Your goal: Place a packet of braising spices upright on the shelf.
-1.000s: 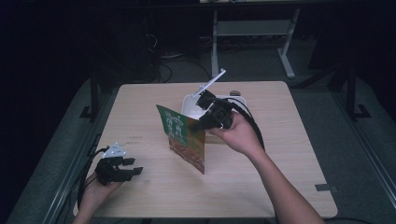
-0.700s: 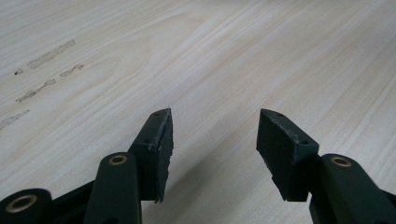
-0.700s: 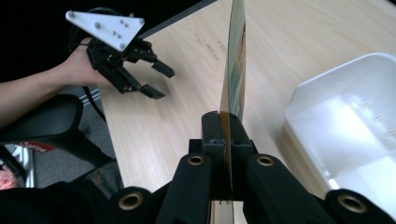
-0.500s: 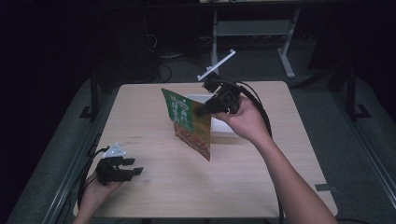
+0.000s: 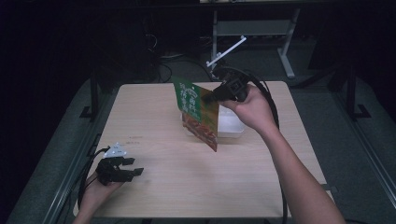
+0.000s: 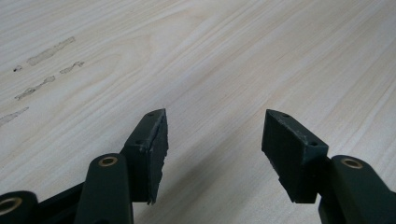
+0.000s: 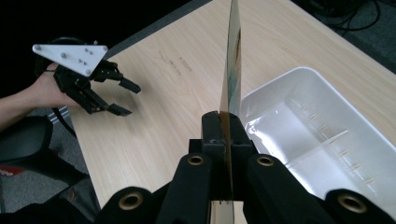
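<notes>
Right claw point(image 5: 208, 96) clamps a flat, glossy printed pouch point(image 5: 200, 112) edge-on above a white moulded plastic tray point(image 7: 322, 140). Left claw point(image 6: 214, 140), jaws just opening, gapes empty over the pale wood-grain tabletop point(image 5: 187, 186).

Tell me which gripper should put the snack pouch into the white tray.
Right. The right gripper is clamped on the pouch just above the white tray; the left gripper sits open, far off.
</notes>
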Motion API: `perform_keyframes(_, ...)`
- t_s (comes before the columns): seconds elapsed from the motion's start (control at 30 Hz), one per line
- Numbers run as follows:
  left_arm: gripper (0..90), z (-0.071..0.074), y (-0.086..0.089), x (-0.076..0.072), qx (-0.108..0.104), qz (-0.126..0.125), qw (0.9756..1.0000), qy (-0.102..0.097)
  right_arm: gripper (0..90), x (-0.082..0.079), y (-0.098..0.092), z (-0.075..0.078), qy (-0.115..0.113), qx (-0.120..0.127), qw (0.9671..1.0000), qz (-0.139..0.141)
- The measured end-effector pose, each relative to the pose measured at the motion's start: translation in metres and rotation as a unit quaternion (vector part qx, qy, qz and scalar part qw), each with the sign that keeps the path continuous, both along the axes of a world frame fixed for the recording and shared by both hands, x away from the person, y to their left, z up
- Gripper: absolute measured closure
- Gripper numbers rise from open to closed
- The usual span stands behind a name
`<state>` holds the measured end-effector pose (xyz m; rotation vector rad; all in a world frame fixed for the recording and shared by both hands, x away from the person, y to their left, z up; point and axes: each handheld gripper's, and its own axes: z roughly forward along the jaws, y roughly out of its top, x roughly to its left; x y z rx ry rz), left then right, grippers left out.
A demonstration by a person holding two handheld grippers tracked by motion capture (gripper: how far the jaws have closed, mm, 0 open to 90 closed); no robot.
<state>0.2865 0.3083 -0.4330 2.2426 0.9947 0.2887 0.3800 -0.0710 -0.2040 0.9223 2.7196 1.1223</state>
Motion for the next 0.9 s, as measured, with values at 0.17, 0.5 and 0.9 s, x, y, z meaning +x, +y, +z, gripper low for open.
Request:
perform_keyframes(0.17, 40.0, 0.000, 0.000, 0.000, 0.000, 0.000, 1.0000, 0.001, 89.9, 0.003, -0.003, 0.003, -0.004, 0.002, 0.9999, -0.009)
perform_keyframes(0.5, 38.6, -0.001, 0.000, 0.000, -0.001, 0.001, 1.0000, 0.001, 90.0, 0.014, -0.005, 0.009, -0.006, -0.005, 0.9995, -0.031)
perform_keyframes(0.9, 36.7, -0.001, 0.000, 0.001, -0.005, 0.003, 1.0000, 0.001, 89.9, 0.033, -0.003, 0.011, -0.006, -0.009, 0.9983, -0.057)
